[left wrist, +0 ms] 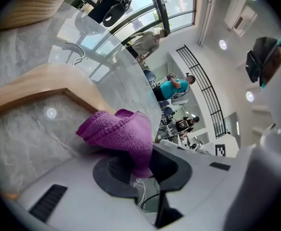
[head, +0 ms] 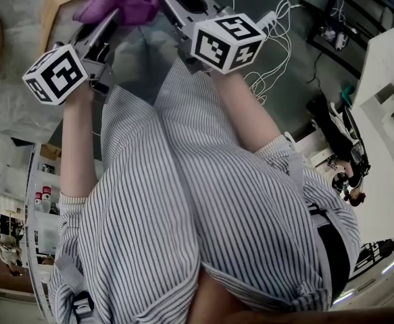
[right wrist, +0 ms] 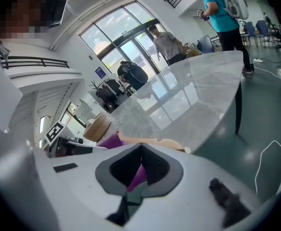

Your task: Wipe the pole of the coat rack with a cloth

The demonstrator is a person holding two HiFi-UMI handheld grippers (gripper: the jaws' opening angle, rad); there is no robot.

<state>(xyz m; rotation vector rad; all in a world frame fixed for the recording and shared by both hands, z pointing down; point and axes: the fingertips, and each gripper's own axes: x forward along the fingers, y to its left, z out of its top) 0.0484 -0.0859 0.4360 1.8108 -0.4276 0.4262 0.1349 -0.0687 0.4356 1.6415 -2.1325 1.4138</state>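
Observation:
A purple knitted cloth (head: pixel 119 4) hangs between both grippers at the top of the head view. My left gripper (left wrist: pixel 139 170) is shut on one end of the cloth (left wrist: pixel 118 131), which bunches up above its jaws. My right gripper (right wrist: pixel 140 170) is shut on the other end, with a strip of cloth (right wrist: pixel 139 176) showing between its pads. A light wooden bar (left wrist: pixel 48 83) with a bend lies on the marble tabletop (left wrist: pixel 20 138) just beyond the cloth; I cannot tell whether it is part of the coat rack. No upright pole shows.
The person's striped shirt (head: pixel 203 208) fills the head view. White cables (head: pixel 278 46) trail on the dark floor. A woven round object (left wrist: pixel 29 4) and a black bag (right wrist: pixel 130 73) sit on the marble table. People stand in the background (right wrist: pixel 222 18).

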